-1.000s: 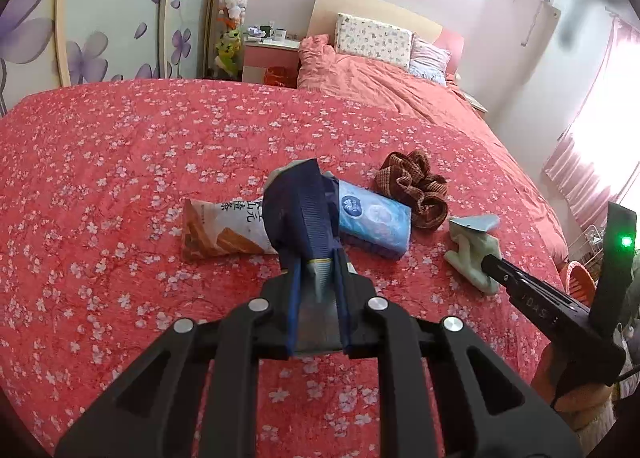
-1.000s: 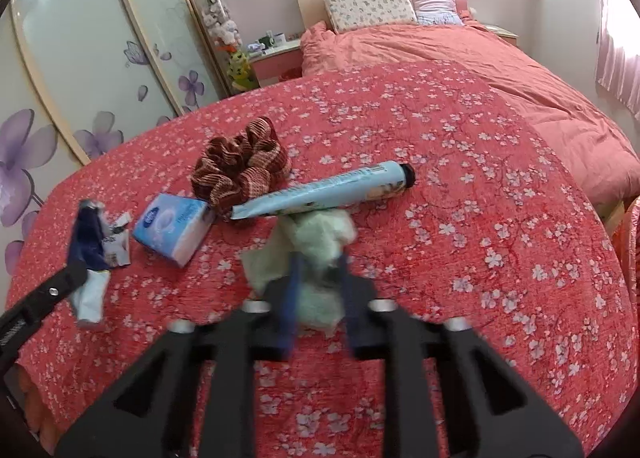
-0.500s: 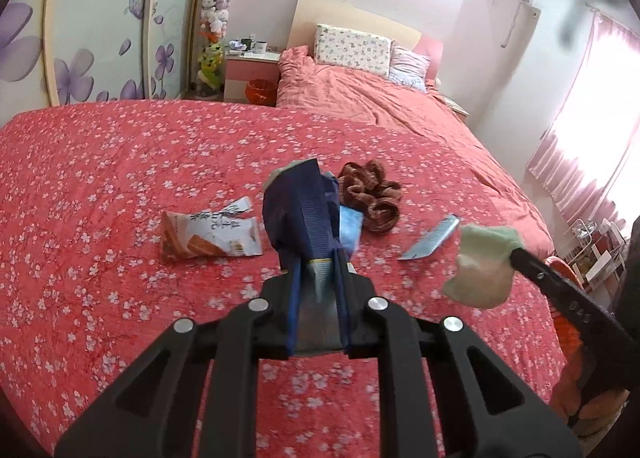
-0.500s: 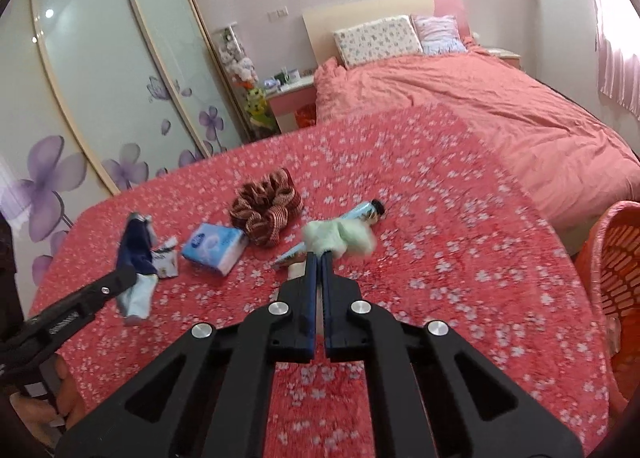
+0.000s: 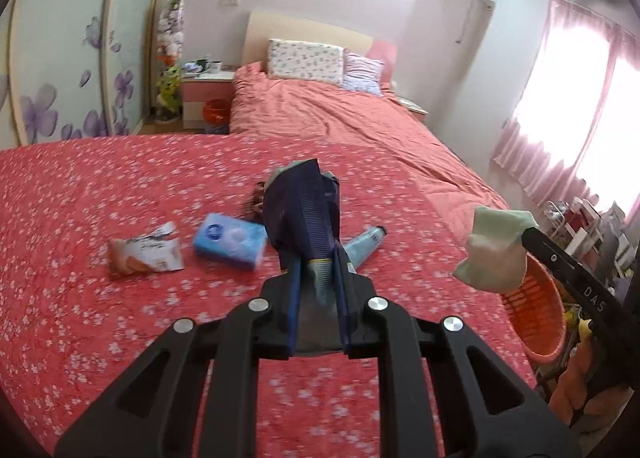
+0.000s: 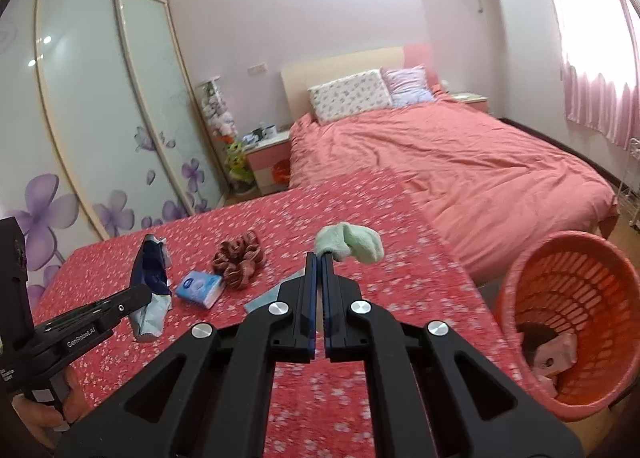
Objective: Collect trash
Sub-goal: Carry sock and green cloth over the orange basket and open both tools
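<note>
Left gripper [image 5: 318, 258] pinches a crumpled dark-blue foil wrapper [image 5: 302, 205] — right gripper [image 6: 319, 256] nips a pale-green tissue wad [image 6: 352, 244] beside the orange plastic basket [image 6: 600, 258]

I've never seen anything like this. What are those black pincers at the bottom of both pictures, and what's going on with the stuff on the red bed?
There is no robot: a person holds a black two-finger gripper in each hand, each with a camera looking along its fingers. One picture comes from each.

The left gripper is shut on a crumpled dark blue wrapper. The right gripper pinches a pale green wad.

On the red flowered bedspread lie an orange snack packet, a blue tissue pack, a brown checked scrunchie and a light blue tube. The orange plastic basket beside the bed already holds some trash.
</note>
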